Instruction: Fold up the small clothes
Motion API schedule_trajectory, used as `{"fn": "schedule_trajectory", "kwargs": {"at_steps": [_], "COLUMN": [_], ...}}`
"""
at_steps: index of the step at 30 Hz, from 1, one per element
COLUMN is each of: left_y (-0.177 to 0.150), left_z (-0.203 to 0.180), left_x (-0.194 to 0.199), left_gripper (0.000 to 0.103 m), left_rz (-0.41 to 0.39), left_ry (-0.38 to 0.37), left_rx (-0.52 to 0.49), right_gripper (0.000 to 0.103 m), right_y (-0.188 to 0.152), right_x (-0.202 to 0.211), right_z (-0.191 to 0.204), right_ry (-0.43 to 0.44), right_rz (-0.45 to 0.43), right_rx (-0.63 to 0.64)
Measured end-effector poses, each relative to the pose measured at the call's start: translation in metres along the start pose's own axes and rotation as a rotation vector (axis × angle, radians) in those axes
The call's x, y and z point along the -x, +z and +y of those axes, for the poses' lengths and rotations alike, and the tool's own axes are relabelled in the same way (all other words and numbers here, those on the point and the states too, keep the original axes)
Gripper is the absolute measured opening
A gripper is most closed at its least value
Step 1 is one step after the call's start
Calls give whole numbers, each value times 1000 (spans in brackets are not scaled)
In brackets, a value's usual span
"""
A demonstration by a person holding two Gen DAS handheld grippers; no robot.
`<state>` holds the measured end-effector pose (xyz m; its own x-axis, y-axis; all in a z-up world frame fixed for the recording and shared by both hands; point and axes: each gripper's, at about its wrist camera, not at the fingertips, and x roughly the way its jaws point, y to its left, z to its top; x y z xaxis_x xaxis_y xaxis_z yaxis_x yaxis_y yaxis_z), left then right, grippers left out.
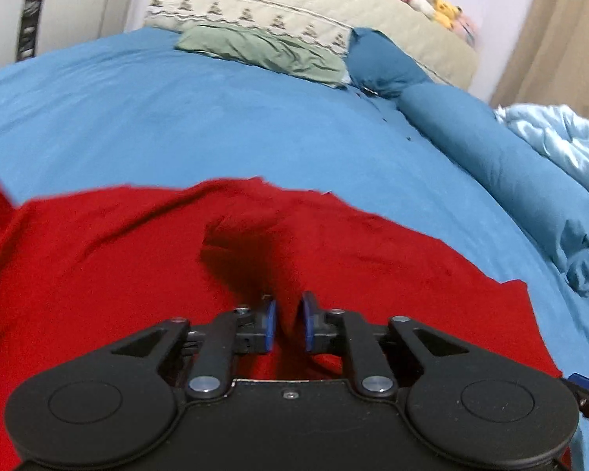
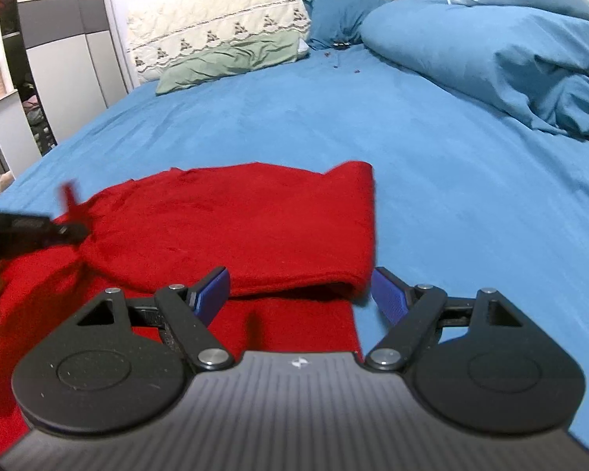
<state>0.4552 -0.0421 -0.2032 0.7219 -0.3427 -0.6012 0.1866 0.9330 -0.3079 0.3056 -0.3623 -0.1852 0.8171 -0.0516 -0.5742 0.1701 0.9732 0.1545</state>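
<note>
Left gripper (image 1: 288, 324) pinches red garment (image 1: 145, 259) at six o'clock; right gripper (image 2: 301, 294) is spread, over the folded edge. Carry the pinched fabric across evenly, keeping edges aligned.

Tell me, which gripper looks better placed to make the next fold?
Probably the left gripper: it is shut on a pinch of the red garment. The right gripper is open beside the folded edge, holding nothing.

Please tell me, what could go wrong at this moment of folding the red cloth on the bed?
1. The left tool pinches only a small bunch of the red garment, so the fabric may slip out when pulled.
2. The right tool is open above the folded edge; if the left pulls now, the fold may shift or open.
</note>
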Motion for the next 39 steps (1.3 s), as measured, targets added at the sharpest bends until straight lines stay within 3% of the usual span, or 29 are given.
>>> {"fn": "schedule_trajectory", "kwargs": {"at_steps": [5,7,8,10,12,15,19,23,27,32,39], "left_y": [-4,0,3,8,15,26,35,24,8,-5,-21], "left_z": [15,15,14,13,10,6,9,27,44,56,63], "left_x": [1,-3,-6,-10,-8,20,67,91,89,85,86], "left_gripper": [51,52,48,0,3,3,3,3,3,3,4], "left_rz": [-8,-17,-14,-9,-27,-141,-302,-350,-331,-289,-197], "left_ry": [-64,-76,-81,-76,-82,-72,32,110,151,141,166], "left_rx": [69,91,97,98,93,52,-18,-35,-11,39,53], "right_gripper": [96,98,98,99,99,99,100,101,101,100,100], "right_y": [-8,-10,-11,-12,-13,-14,-14,-11,-3,3,0], "right_x": [-3,-5,-6,-7,-11,-20,-34,-46,-56,-51,-50], "right_z": [-8,-8,-8,-6,-4,1,9,18,18,9,-15], "right_ry": [-29,-38,-44,-62,-75,-93,-125,-140,-171,-272,-248], "right_rz": [32,40,42,48,54,66,78,77,70,39,67], "right_rx": [0,7,14,38,63,103,183,244,254,267,235]}}
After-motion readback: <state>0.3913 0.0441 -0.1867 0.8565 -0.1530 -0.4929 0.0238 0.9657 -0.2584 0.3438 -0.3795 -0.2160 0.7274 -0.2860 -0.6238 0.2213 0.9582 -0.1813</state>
